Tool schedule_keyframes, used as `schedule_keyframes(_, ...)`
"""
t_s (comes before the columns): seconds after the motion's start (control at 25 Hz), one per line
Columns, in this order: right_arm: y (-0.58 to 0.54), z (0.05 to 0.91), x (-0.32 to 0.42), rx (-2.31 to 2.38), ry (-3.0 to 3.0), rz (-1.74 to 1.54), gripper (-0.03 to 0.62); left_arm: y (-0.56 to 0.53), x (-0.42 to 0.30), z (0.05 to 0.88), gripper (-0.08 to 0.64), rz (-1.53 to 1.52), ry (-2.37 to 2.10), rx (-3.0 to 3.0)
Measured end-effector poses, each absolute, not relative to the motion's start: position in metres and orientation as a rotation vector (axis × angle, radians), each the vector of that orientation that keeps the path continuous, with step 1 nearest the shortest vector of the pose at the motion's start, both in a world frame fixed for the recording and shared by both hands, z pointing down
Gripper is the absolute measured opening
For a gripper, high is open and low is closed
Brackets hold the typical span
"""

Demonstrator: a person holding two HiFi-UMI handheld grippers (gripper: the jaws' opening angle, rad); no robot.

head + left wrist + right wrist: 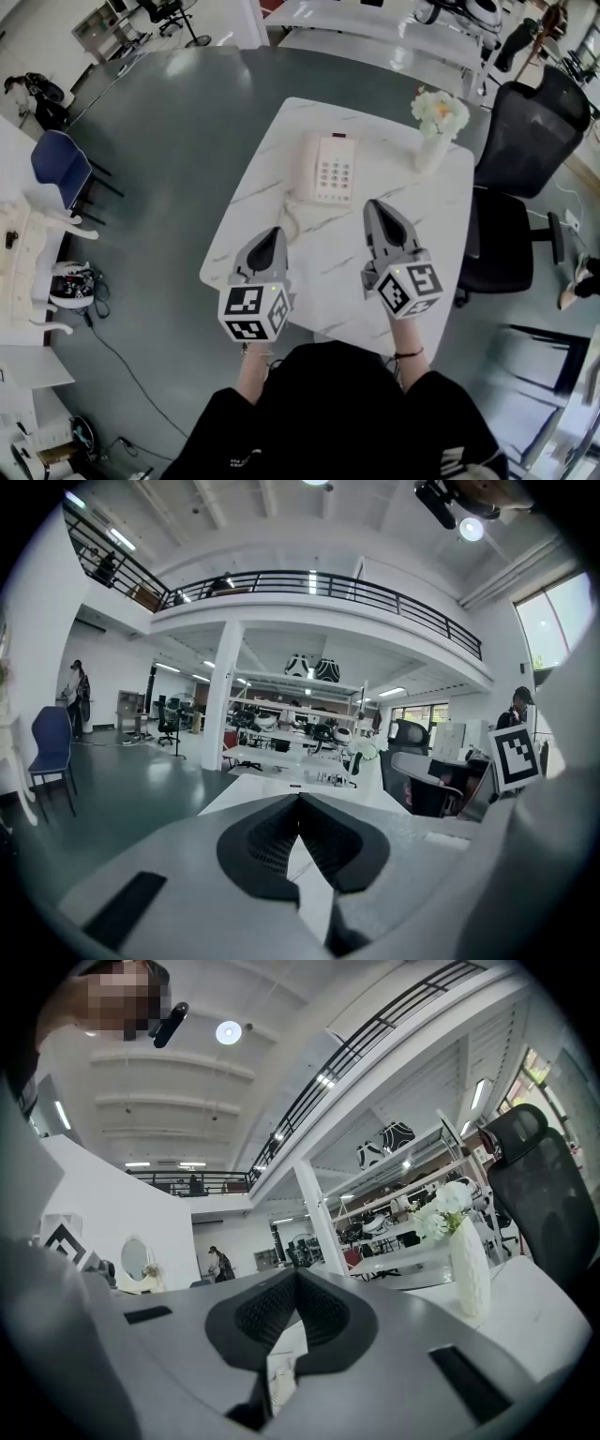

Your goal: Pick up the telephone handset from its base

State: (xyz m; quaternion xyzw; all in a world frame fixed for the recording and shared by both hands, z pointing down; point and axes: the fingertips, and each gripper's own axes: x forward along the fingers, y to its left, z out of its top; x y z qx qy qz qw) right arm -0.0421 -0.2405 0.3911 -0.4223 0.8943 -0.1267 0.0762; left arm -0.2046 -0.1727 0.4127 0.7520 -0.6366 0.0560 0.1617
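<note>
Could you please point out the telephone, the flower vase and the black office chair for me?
telephone (pixel 335 174): head view, on its keypad.
flower vase (pixel 469 1279): right gripper view, on its white body.
black office chair (pixel 527 141): head view, on its backrest.

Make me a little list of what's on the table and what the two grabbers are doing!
table: white marble top
telephone: cream, with its handset on the base
vase: white flowers, far right corner
left gripper: shut, empty, short of the telephone
right gripper: shut, empty, short of the telephone
chair: black, beside the table
</note>
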Motion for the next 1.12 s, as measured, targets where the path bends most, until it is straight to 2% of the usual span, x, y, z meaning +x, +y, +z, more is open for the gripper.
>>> schedule_keyframes(1.12, -0.345, 0.463, -0.049, -1.555, 2.600, -0.489, -0.009, -0.321, -0.201, 0.502, -0.002, 0.334, -1.653, 2.065)
